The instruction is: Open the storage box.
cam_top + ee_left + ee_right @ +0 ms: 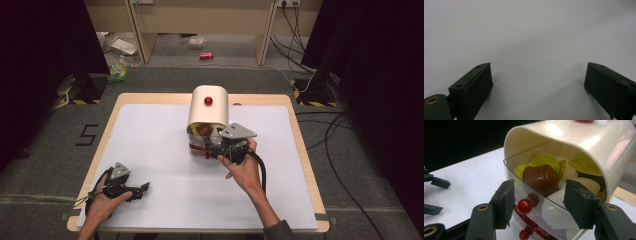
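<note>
A cream-coloured capsule dispenser (210, 110) stands on the white table (150, 150), toward the far middle of the sheet, with a red knob (208, 101) on its curved top. Its front is a clear plastic window (534, 195), and behind that lie coffee capsules: a brown capsule (540, 178) foremost, green-lidded ones (544, 160) behind it and white ones (556, 212) lower down. A red ball handle (524, 206) sits on the clear front below the brown capsule.

The right gripper (539, 203) is right at this front. Its jaws stand apart, one on each side of the clear window and the red ball handle, with a gap between each pad and the plastic; they hold nothing. In the high view the right gripper (212, 152) meets the dispenser's lower front, the right hand (242, 167) behind it.

The left gripper (142, 189) rests well apart from the dispenser, near the table's near left corner, held by the left hand (102, 205). In its own view its jaws are spread wide over bare white surface, gripping nothing
</note>
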Available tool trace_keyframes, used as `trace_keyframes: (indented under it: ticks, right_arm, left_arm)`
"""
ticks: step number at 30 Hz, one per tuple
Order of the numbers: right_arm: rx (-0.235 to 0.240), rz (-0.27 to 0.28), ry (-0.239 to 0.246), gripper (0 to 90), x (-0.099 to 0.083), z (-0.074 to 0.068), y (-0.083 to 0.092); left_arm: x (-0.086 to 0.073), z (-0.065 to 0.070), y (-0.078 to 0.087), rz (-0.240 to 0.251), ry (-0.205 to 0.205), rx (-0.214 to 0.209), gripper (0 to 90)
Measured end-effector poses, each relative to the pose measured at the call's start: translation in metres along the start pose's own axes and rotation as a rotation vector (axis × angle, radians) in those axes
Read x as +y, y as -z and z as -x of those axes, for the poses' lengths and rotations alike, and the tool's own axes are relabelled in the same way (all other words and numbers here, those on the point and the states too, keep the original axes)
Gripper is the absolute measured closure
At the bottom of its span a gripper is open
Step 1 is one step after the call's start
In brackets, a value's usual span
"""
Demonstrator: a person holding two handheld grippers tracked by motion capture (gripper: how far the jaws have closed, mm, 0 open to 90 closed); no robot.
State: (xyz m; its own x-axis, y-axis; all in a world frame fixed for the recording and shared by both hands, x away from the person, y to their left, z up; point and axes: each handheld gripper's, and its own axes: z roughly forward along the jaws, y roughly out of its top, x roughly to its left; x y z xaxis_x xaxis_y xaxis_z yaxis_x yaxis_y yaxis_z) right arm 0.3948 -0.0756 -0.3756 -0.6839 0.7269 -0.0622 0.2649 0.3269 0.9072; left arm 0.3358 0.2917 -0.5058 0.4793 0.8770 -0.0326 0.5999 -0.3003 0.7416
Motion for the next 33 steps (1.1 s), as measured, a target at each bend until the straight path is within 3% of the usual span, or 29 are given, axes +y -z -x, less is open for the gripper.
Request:
trace_keyframes:
  ticks: [20, 33]
  right_arm:
    - [0.016, -0.007, 0.012, 41.4, 0.0001, -0.0066, 0.0083]
    - [0.015, -0.009, 0.0, 43.0, 0.0011, -0.003, 0.0007]
  left_arm:
    - [0.0, 0.0001, 0.0, 0.0, 0.0, 0.0, 7.1]
    - [0.0, 0.0, 0.0, 0.0, 0.0, 0.0, 7.2]
